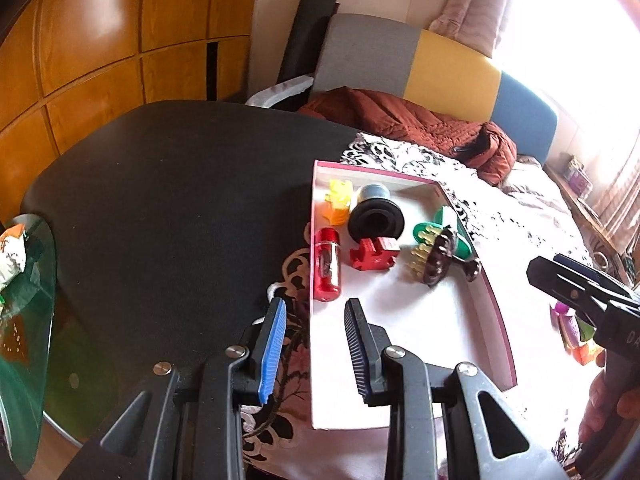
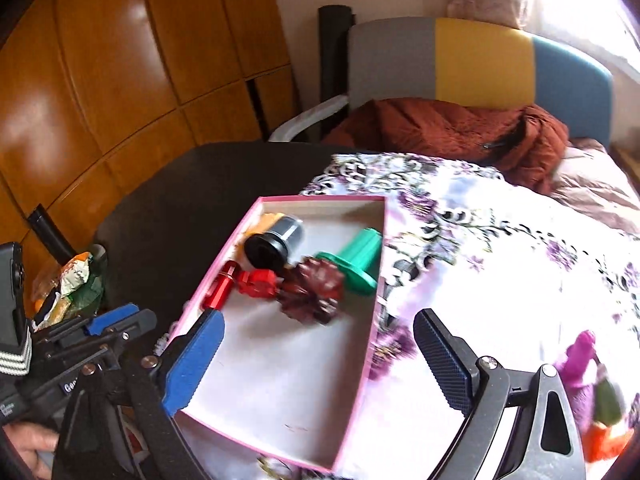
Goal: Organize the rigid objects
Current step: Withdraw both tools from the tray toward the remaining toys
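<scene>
The left gripper (image 1: 316, 344) points down over the near left wall of a shallow pink-edged box (image 1: 494, 304). Its fingers (image 1: 274, 344) stand narrowly apart with only the box wall and cloth seen in the gap, gripping nothing. The right gripper (image 2: 320, 360) hangs over the near end of the same box, its fingers (image 2: 444, 368) spread wide and empty. A hand (image 1: 604, 400) grips its handle at the right edge of the left wrist view.

The box lies on a floral cloth (image 2: 500, 260) spread over a dark table (image 1: 160, 200). Bunched at the far end of the box are a red bottle (image 1: 327, 266), a red block (image 1: 374, 254), a black funnel-shaped piece (image 1: 376, 216), a yellow-orange toy (image 1: 339, 202), a green comb-like piece (image 1: 436, 234) and a dark brown spiky object (image 2: 314, 294). To the right, outside the box, blurred purple, green and orange items (image 2: 592, 392) lie on the cloth.

Left of the table a glass shelf (image 1: 24, 320) holds a snack packet (image 1: 12, 256). Beyond the table lies a rust-brown quilted jacket (image 2: 460, 132) before a grey, yellow and blue headboard (image 2: 480, 60), with wooden panelling (image 1: 100, 40) on the left and a bright curtained window (image 1: 560, 20) on the right.
</scene>
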### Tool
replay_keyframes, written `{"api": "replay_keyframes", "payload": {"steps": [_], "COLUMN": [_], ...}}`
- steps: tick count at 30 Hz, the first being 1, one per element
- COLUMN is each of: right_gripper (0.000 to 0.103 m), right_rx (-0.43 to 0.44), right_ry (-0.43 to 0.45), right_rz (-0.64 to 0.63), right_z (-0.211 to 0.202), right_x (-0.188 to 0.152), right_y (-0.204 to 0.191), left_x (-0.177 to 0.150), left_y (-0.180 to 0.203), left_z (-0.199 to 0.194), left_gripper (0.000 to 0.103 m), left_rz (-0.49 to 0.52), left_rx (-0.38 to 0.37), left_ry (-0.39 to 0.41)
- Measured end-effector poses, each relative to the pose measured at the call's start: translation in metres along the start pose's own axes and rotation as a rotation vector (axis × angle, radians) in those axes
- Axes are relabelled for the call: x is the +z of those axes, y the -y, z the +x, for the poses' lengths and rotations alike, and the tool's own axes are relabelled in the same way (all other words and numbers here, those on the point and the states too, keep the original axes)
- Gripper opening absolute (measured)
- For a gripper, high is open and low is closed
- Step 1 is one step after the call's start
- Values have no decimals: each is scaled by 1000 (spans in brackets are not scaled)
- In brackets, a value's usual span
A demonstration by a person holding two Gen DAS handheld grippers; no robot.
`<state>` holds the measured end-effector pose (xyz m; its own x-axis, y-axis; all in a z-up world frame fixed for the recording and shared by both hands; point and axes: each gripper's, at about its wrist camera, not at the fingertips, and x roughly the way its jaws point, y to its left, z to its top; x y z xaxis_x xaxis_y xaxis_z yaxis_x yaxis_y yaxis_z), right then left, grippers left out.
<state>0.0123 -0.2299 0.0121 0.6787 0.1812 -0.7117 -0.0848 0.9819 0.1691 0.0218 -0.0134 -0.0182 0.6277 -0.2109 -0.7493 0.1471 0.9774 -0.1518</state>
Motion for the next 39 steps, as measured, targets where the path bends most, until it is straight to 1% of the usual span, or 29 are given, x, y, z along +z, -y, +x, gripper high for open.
{"api": "replay_keyframes", "payload": {"steps": [6,8,11,15,20,22,24,25,29,31,32,34,35,37,39], "right_gripper": [99,102,103,103,103,103,103,103,103,103,103,103,103,103,103], "right_rx": [-49,-65,-95,-146,-251,-309,-378,-413,-545,-585,-589,-559,-550,-549,-520], "right_ry": [-2,-4,-5,8,45,47,55,65,105,135,142,156,164,156,148], "right_rz": [21,31,43,77,132,162,196,217,365,472,543,686,731,779,819], "right_z": [-13,-15,-21,-33,-55,-65,-77,-83,-107,-117,-121,-129,-131,-132,-130], "right_x": [-16,-20,-25,-29,-27,-27,-27,-28,-39,-51,-58,-70,-74,-80,-84], "right_y": [24,33,45,72,115,135,157,169,222,248,260,280,287,293,298], "left_x": [-4,-5,-6,-9,-9,-9,-9,-8,-5,-3,-2,-1,-2,-5,-10], "left_y": [14,19,26,34,41,44,48,50,62,70,74,84,89,103,119], "left_z": [-2,-2,-2,-2,-2,-1,-1,-1,-1,-1,0,0,1,3,6], "left_gripper": [30,30,30,30,30,30,33,33,34,34,34,34,34,34,34], "left_rz": [47,62,80,103,122,126,134,139,163,173,175,185,191,223,266], "left_rx": [-9,-10,-16,-23,-29,-34,-41,-48,-71,-93,-105,-128,-143,-182,-203], "left_ry": [-2,-3,-9,-14,-20,-25,-29,-30,-30,-36,-39,-45,-51,-70,-90]}}
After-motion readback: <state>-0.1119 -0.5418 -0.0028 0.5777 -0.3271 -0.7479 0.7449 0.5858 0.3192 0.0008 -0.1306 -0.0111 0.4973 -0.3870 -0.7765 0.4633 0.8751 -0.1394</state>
